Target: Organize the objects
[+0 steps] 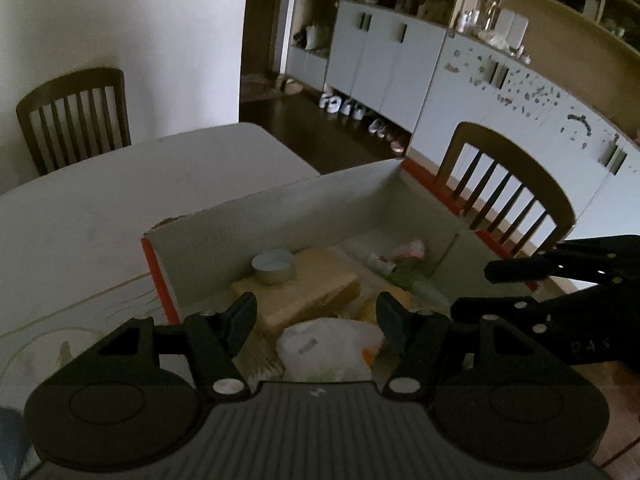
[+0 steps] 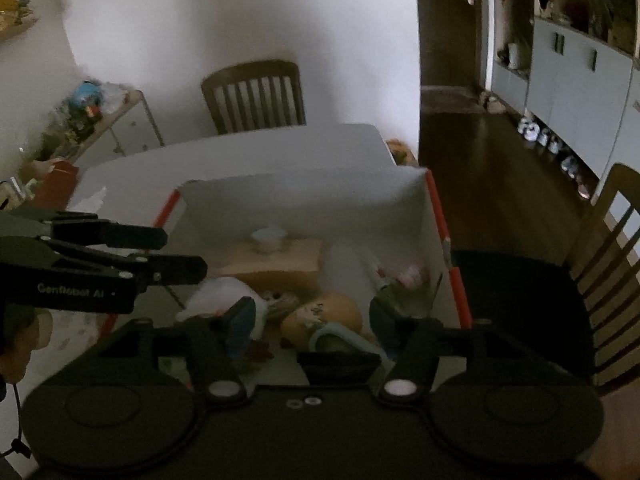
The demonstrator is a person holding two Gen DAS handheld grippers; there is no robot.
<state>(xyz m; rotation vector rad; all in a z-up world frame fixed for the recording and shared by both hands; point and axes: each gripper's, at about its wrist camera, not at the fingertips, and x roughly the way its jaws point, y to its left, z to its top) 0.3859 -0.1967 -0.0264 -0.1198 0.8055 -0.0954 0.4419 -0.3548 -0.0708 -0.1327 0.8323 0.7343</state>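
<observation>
An open cardboard box with orange edges (image 1: pixel 280 208) (image 2: pixel 304 200) stands on the white table and holds several items. Inside are a flat tan box (image 1: pixel 304 292) (image 2: pixel 276 260) with a small round tin (image 1: pixel 274 266) (image 2: pixel 268 238) on it, a white plastic bag (image 1: pixel 328 344) (image 2: pixel 224 296), a yellow round item (image 2: pixel 324 312) and a pink and green packet (image 1: pixel 408 260) (image 2: pixel 404 280). My left gripper (image 1: pixel 316 316) is open and empty above the bag. My right gripper (image 2: pixel 312 320) is open and empty above the yellow item. Each gripper shows in the other's view, the right gripper (image 1: pixel 492 284) and the left gripper (image 2: pixel 184 252).
The white table (image 1: pixel 120 208) (image 2: pixel 240 152) extends beyond the box. Wooden chairs stand at the far side (image 1: pixel 76 120) (image 2: pixel 256 96) and to the right (image 1: pixel 512 184) (image 2: pixel 616 264). Grey cabinets (image 1: pixel 400 68) with shoes beneath line the right wall. A cluttered side shelf (image 2: pixel 92 116) stands at the left.
</observation>
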